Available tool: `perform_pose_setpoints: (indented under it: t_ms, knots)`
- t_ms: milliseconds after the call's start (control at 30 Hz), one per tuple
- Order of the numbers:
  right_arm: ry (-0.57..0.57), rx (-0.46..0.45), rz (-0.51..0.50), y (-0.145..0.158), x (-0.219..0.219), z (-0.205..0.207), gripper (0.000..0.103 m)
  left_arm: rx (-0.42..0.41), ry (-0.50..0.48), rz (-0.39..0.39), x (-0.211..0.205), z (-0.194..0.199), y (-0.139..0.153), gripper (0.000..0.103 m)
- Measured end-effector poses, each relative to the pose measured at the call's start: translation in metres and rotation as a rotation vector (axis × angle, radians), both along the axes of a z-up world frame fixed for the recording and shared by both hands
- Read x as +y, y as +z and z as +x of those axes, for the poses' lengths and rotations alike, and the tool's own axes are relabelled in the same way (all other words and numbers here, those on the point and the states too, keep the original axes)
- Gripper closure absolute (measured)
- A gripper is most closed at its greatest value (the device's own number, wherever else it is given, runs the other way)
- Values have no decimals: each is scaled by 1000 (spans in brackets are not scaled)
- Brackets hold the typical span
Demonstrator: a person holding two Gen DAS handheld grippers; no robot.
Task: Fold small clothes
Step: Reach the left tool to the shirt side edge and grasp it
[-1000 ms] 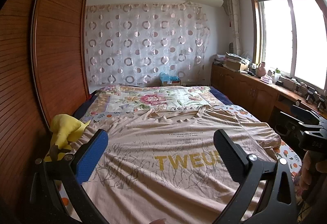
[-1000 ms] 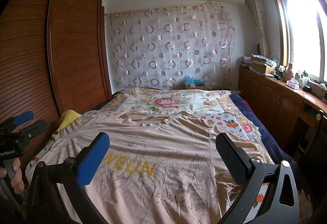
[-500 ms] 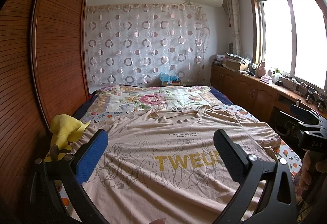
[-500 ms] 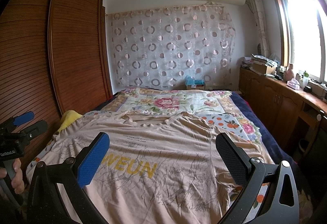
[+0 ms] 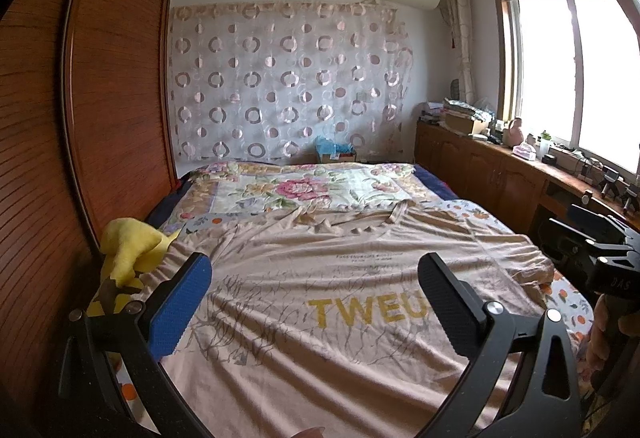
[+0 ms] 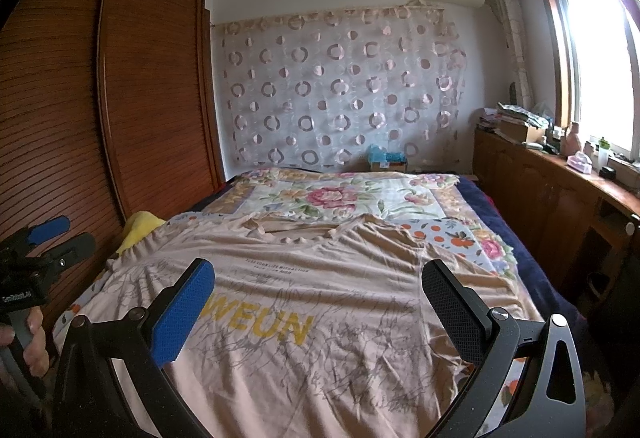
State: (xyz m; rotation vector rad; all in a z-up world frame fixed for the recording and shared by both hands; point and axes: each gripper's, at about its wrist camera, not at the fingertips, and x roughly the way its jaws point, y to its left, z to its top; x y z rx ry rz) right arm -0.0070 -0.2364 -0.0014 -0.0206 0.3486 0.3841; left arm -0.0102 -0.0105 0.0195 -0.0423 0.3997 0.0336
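Opening position, by the look of it: beige T-shirt (image 5: 320,298) spread flat on the bed (image 5: 304,186), neckline at the far end, no fold made yet. Left gripper (image 5: 316,302) and right gripper (image 6: 320,306) poised above it, spread wide, holding nothing. Next, probably: down onto a sleeve or side edge, pinch, carry across.

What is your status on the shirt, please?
Left gripper and right gripper open, empty. Shirt flat on bed, unfolded. Yellow cloth by its left sleeve.
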Motion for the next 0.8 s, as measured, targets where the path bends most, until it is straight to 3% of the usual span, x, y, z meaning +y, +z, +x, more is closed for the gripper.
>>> perform_pose_setpoints:
  t_ms: [400, 800]
  knots:
    - [63, 34, -27, -3, 18, 25, 0, 77, 98, -19, 54, 10, -26, 0]
    - [193, 108, -87, -14, 38, 68, 0, 151, 57, 8, 99, 34, -50, 0]
